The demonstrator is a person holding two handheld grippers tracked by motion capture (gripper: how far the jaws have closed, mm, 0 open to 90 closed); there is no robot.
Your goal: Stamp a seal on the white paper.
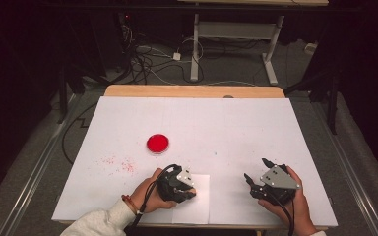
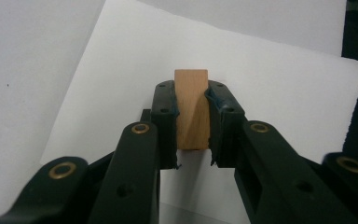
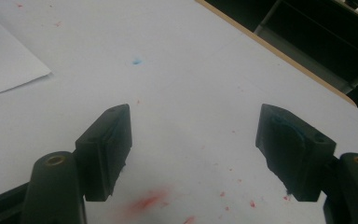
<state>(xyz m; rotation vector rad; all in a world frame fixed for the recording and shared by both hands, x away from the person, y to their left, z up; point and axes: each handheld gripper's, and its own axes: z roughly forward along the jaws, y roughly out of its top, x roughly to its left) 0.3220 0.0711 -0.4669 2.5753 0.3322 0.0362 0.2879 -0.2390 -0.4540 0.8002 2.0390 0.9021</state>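
Note:
A small wooden block (image 2: 192, 108) stands clamped between the jaws of my left gripper (image 2: 191, 95), just above a white sheet of paper (image 2: 270, 84). From above, that left gripper (image 1: 189, 189) hovers over the paper sheet (image 1: 197, 209) near the table's front edge. My right gripper (image 1: 257, 173) is held at the front right, open, with nothing between its jaws; its own view shows the right gripper (image 3: 193, 142) above bare table with red specks. A round red dish (image 1: 157, 143) sits left of centre on the table.
The table is covered in white (image 1: 226, 128), with a wooden strip at its far edge. Red stains (image 1: 120, 164) mark the surface left of my left hand. A blue speck (image 3: 136, 61) lies ahead of the right gripper. Cables and a desk frame are on the floor beyond.

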